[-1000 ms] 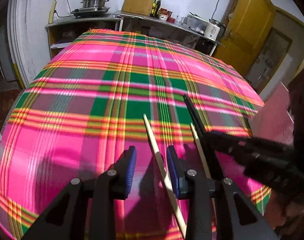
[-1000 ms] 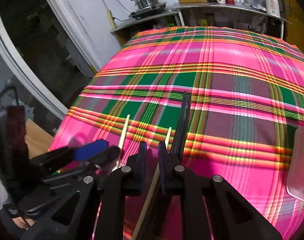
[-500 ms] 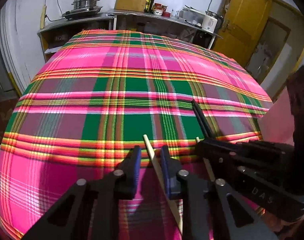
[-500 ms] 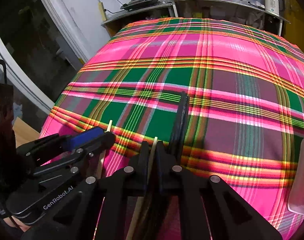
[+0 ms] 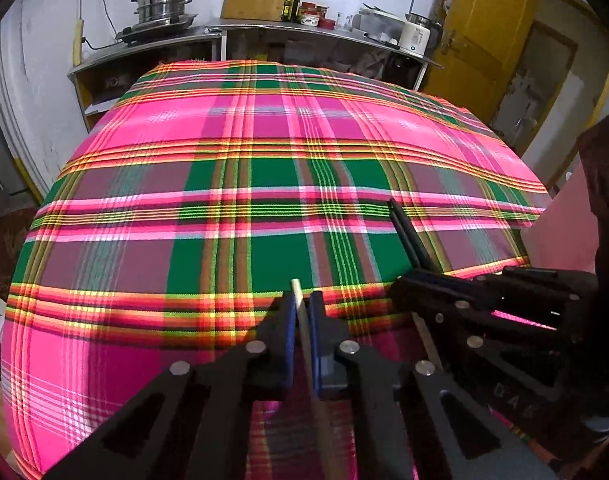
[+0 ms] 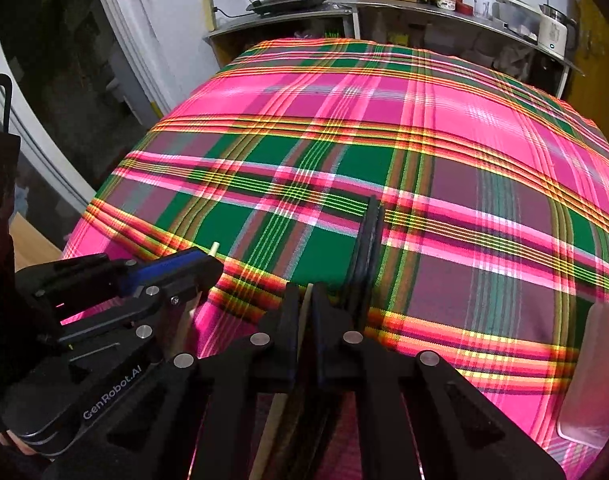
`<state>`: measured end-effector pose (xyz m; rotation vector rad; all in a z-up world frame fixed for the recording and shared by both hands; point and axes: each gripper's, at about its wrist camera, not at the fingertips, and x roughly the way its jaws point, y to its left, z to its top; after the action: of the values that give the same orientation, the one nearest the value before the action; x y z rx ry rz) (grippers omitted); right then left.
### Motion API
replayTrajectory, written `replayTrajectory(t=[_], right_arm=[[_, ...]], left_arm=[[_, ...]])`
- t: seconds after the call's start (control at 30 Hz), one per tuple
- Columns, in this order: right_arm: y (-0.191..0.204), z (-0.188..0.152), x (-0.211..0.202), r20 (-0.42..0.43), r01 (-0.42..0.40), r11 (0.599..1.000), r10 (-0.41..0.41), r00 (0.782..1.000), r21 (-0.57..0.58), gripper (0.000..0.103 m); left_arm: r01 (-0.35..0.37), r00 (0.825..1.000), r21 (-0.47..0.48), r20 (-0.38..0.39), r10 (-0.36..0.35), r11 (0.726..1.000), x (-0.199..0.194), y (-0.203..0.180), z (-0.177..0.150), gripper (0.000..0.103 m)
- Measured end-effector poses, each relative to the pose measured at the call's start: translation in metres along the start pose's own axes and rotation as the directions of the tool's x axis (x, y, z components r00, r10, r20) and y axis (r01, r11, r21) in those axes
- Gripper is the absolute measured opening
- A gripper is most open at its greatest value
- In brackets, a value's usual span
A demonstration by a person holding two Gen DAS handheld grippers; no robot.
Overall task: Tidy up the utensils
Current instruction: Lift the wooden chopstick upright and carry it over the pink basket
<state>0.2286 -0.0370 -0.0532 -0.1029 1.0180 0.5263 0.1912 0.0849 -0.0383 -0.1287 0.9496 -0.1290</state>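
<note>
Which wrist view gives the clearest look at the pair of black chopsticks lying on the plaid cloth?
The right wrist view: the black chopsticks run up the middle of the frame, side by side on the plaid cloth. In the left wrist view they sit off to the right, their near ends hidden behind the right gripper.

Ahead of both my grippers the plaid-covered worktop (image 5: 264, 184) lies bare all the way to its far edge, so there is wide room to pass forward and to my left. The black chopsticks (image 5: 408, 236) lie just right of my left gripper (image 5: 302, 312), beside my right gripper (image 6: 304, 300), blocking a low sweep there. My two grippers sit close side by side, leaving only a narrow gap between them. A pale pink container (image 6: 592, 376) stands at the right edge. Beyond the far edge, a cluttered shelf (image 5: 312, 36) closes off the back.
</note>
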Motion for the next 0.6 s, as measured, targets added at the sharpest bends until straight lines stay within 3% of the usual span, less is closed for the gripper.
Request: replayTrajectory(t=[0.27,0.6], right_arm=[[0.002,0.003,-0.024,0.047,-0.028,1.0,0.028,0.998,0.005,0.005],[0.0,0.006,-0.095,0.179,-0.06,0.998,0.056,0.982,0.019,0.005]], left_arm=[[0.021,0.999,-0.007,0.04,-0.021,1.0,-0.025,0.0,0.004,0.006],[0.045,0.987,0.018,0.153,-0.047,0.999,-0.096,-0.011,0.019,0.006]])
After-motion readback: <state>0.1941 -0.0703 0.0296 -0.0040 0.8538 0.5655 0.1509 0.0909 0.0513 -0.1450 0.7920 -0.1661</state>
